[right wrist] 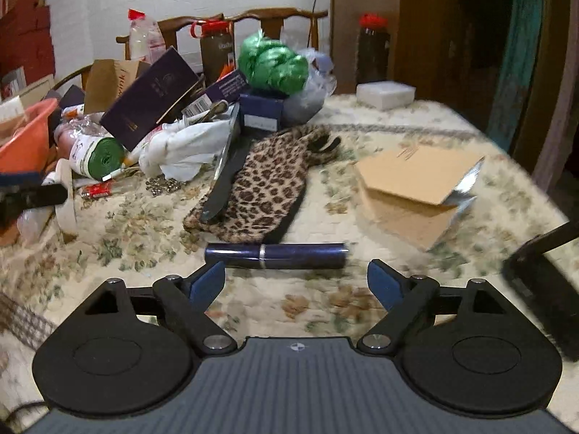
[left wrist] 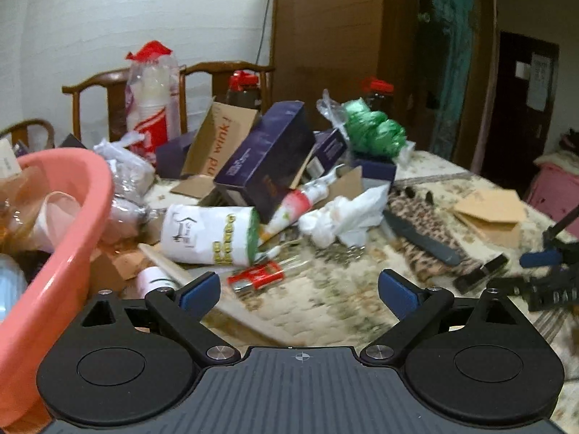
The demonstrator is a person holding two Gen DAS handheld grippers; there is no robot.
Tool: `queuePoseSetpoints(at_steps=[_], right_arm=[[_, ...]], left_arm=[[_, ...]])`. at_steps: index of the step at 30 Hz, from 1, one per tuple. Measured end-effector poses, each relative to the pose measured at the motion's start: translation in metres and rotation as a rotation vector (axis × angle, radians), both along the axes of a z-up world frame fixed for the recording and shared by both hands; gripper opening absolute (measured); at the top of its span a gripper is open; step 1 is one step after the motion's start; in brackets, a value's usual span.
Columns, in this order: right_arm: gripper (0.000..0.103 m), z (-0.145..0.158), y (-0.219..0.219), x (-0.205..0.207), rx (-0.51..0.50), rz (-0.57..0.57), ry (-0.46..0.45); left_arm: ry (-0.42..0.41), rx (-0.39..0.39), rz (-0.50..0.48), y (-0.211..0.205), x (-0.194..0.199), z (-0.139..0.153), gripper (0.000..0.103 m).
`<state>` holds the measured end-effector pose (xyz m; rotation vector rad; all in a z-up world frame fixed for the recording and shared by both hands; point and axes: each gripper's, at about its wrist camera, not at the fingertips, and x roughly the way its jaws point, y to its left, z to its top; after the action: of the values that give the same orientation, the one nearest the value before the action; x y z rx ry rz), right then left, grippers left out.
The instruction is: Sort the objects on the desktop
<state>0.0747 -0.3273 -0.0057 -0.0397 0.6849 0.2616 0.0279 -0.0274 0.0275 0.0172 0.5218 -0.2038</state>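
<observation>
In the left wrist view my left gripper (left wrist: 299, 289) stands open over the flowered tablecloth, nothing between its blue pads. Just ahead of it lie a small red packet (left wrist: 255, 277) and a white roll with a green end (left wrist: 210, 235). A pink basin (left wrist: 65, 224) sits close on the left. In the right wrist view my right gripper (right wrist: 296, 282) is open, its jaws empty. A dark blue tube (right wrist: 277, 255) lies crosswise just beyond its fingertips. Behind the tube is a leopard-print cloth (right wrist: 267, 184) with a dark blade (right wrist: 224, 188) on it.
A heap of purple boxes (left wrist: 267, 166), cardboard, crumpled white bags and a green bundle (right wrist: 273, 61) fills the back left. A flat cardboard box (right wrist: 416, 188) lies right, a white box (right wrist: 385, 94) and a red-lidded jar (right wrist: 372, 50) farther back. Wooden chairs stand behind.
</observation>
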Motion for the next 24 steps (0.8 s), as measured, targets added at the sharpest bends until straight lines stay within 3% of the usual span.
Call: queuePoseSetpoints(at_steps=[3,8,9,11,13,14,21,24], right_arm=[[0.097,-0.005,0.017,0.009,-0.004,0.017,-0.011],[0.097,-0.016,0.044,0.020,-0.149,0.006,-0.060],[0.094,-0.016,0.044,0.020,-0.141,-0.005,-0.072],[0.076,-0.013,0.036,0.018,-0.080,-0.010,-0.042],[0.049,-0.010,0.027,0.012,-0.033,0.000,-0.028],[0.046,-0.009,0.025,0.008,-0.051,0.003,-0.033],[0.049,-0.011,0.020,0.002,-0.010,0.010,-0.044],[0.045,-0.011,0.028,0.006,-0.023,-0.027,-0.045]], left_arm=[[-0.023,-0.001,0.014,0.008,-0.004,-0.002,0.100],[0.001,-0.024,0.005,0.014,-0.004,-0.002,0.100],[0.003,-0.018,0.006,0.014,-0.003,-0.003,0.100],[-0.002,-0.017,0.003,0.014,-0.004,-0.003,0.100],[-0.003,-0.023,0.000,0.014,-0.004,-0.002,0.100],[0.001,-0.025,0.000,0.014,-0.004,-0.003,0.100],[0.046,-0.026,-0.005,-0.003,0.003,-0.003,0.100],[0.041,0.006,-0.011,-0.018,0.005,0.003,0.100]])
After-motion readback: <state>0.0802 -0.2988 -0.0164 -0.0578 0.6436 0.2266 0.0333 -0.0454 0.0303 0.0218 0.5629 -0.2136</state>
